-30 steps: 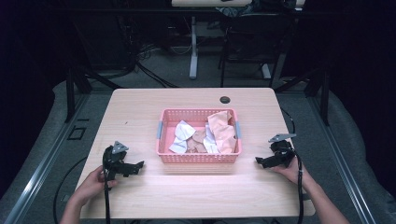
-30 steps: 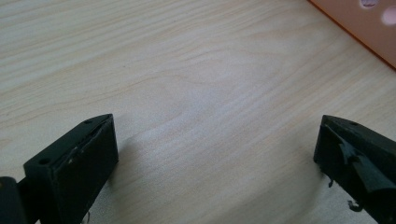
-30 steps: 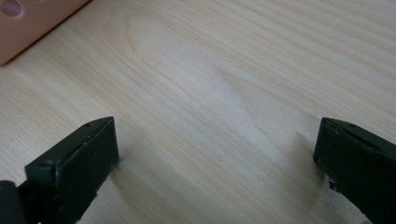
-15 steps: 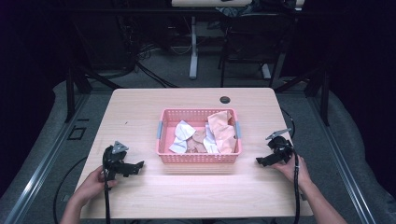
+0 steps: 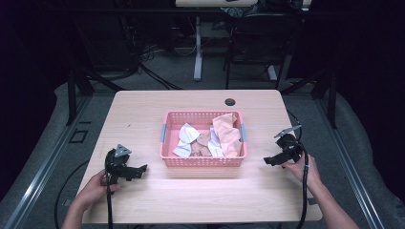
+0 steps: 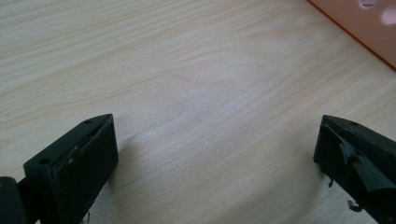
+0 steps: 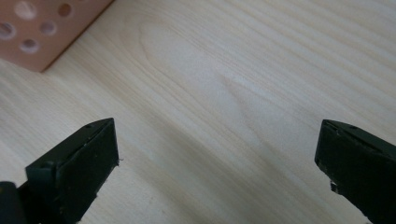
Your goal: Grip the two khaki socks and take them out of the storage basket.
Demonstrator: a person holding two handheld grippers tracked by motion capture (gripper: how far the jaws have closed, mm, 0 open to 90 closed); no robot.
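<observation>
A pink plastic basket (image 5: 167, 143) sits mid-table, holding crumpled white cloths (image 5: 187, 137) and a peach cloth (image 5: 227, 133). My left gripper (image 5: 141, 169) rests low over the wood at the basket's left front, open, with bare table between its jaws (image 6: 215, 140). My right gripper (image 5: 268, 161) hovers right of the basket, also open over bare wood (image 7: 219, 140). A corner of the basket (image 7: 42, 32) appears in the right gripper view, and its edge (image 6: 359, 23) in the left gripper view.
The light wooden table (image 5: 143, 114) has a dark round grommet (image 5: 230, 101) near its far edge. Cables trail from both grippers off the near edge. Desk legs and cables stand on the grey floor beyond the table.
The right gripper has lifted slightly and shifted a little toward the far side. The left gripper has stayed put.
</observation>
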